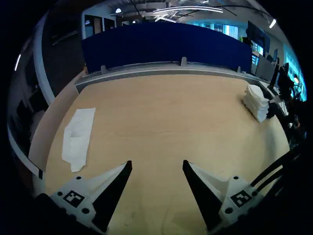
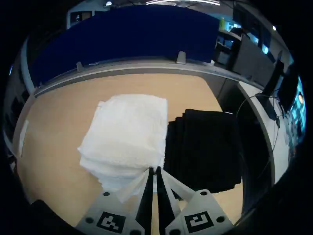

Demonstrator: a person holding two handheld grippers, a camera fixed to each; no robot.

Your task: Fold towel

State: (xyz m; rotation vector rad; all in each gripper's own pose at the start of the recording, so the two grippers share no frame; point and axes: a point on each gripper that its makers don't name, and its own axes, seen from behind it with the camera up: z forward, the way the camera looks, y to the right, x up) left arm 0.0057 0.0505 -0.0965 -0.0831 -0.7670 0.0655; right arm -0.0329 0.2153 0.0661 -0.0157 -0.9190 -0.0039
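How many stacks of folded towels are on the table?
2: a white stack before the right gripper, a black stack touching its right side; others may be hidden.

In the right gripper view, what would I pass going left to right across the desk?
loose white cloth at the desk's left edge → stack of folded white towels → stack of folded black towels

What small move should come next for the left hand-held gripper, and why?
Probably move the left hand-held gripper left, toward the near end of the loose towel. Its jaws stand open with nothing between them, and that towel lies rumpled on the table, apart from the white stack.
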